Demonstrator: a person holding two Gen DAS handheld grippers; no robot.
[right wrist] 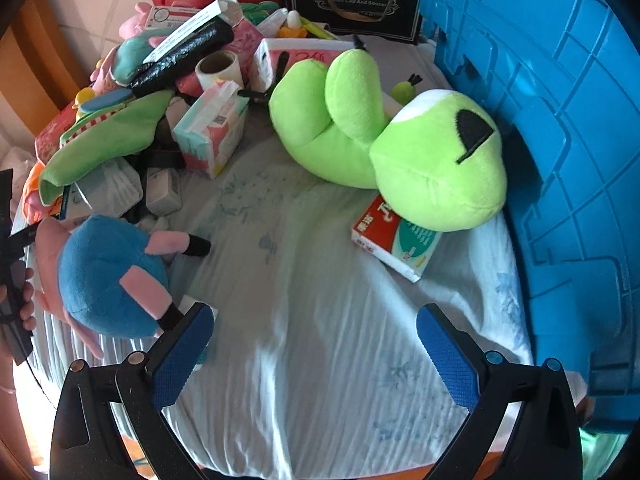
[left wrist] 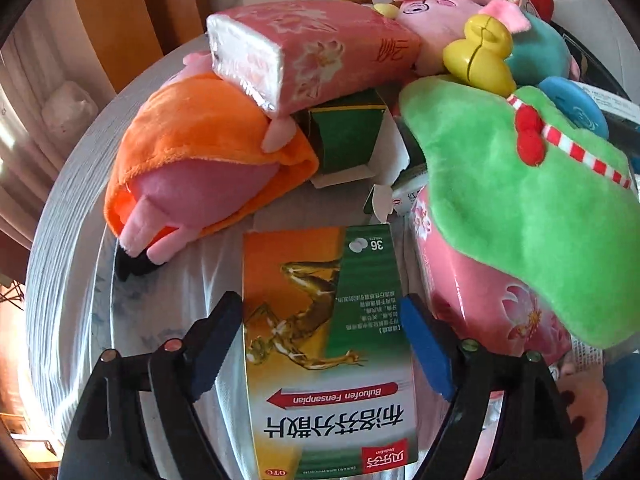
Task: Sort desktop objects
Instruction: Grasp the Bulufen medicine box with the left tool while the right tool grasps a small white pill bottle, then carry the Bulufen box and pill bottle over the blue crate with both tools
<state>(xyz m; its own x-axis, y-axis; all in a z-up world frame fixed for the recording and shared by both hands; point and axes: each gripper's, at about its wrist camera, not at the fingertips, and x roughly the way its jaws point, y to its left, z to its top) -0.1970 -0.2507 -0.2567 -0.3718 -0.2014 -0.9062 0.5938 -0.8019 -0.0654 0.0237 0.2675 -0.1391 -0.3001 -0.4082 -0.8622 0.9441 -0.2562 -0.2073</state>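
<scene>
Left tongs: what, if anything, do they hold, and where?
Nothing held: the left tongs stand open astride the ibuprofen box, pads clear of its long edges.

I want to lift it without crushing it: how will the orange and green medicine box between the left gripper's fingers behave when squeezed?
The medicine box looks like thin cardboard, so it probably dents under a hard squeeze. It is likely light for its size. Lying flat on the cloth, it should not roll; the left gripper straddles it, open.

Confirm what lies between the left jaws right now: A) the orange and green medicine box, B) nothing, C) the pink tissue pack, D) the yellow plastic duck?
A: in the left wrist view the medicine box lies between the open jaws of the left gripper, pads not pressing it.
</scene>
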